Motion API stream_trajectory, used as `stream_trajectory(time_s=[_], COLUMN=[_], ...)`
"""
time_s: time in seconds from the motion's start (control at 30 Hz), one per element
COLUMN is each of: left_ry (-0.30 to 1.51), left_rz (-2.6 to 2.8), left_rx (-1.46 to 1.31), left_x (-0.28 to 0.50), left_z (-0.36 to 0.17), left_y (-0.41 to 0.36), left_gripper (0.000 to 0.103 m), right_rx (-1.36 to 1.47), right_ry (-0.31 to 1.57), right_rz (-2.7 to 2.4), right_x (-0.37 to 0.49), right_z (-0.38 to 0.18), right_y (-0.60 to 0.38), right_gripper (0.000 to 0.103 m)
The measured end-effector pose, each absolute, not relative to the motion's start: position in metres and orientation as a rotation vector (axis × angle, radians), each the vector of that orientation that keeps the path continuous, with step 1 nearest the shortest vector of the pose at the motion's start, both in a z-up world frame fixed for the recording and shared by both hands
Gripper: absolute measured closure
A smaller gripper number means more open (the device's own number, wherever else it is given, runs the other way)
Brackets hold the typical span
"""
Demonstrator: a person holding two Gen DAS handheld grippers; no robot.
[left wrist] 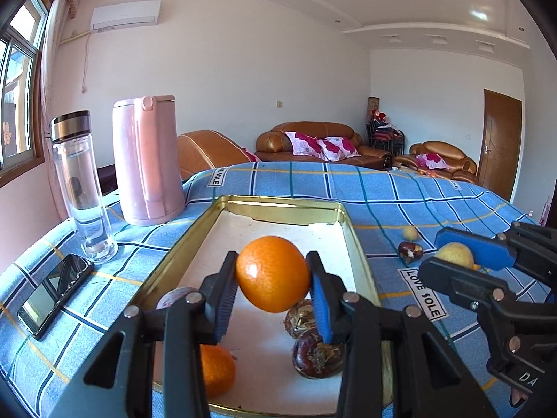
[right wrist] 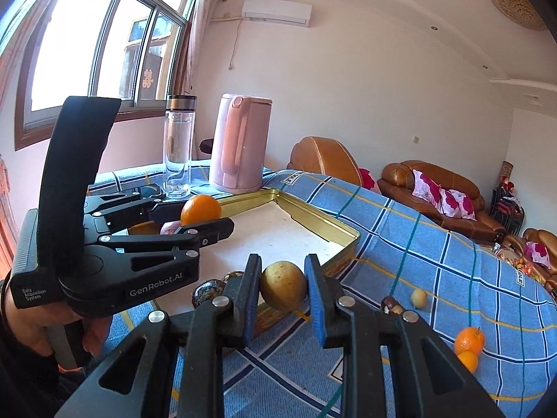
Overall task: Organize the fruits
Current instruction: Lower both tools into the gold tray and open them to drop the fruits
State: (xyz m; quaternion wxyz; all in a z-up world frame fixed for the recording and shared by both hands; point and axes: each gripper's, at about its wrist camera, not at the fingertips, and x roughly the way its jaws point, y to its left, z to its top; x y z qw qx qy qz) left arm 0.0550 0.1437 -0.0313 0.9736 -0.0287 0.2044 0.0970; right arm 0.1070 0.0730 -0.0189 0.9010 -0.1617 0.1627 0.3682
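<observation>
My left gripper (left wrist: 273,278) is shut on an orange (left wrist: 273,273) and holds it above the gold-rimmed tin tray (left wrist: 278,205). Under it in the tray lie another orange (left wrist: 217,371), two dark brown fruits (left wrist: 316,353) and a purple one (left wrist: 174,297). My right gripper (right wrist: 283,287) is shut on a small yellow fruit (right wrist: 283,289) just off the tray's (right wrist: 313,221) near right edge; in the left wrist view that gripper (left wrist: 463,256) shows at the right with the yellow fruit (left wrist: 454,254). The left gripper (right wrist: 195,216) with its orange (right wrist: 201,209) hangs over the tray's left side.
On the blue checked cloth (right wrist: 435,261) lie a small yellow fruit (right wrist: 418,297), a dark fruit (right wrist: 391,304) and two oranges (right wrist: 470,339). A pink kettle (left wrist: 148,160), a glass bottle (left wrist: 81,188) and a phone (left wrist: 54,296) stand left of the tray. A hand (right wrist: 52,331) grips the left tool.
</observation>
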Motion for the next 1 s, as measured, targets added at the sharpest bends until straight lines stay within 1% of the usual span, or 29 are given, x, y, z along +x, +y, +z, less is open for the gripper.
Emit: stream_trajectory(time_s=[1.0], left_ry=[0.532], left_rz=[0.252], left_rx=[-0.084], left_x=[0.057], left_z=[-0.041], left_y=[0.189], left_gripper=[0.063], right_rx=[-0.327], right_ry=[0.428], right_rz=[0.878], right_x=[0.128], right_z=[-0.033], right_y=[0.135], right_gripper=[0.076])
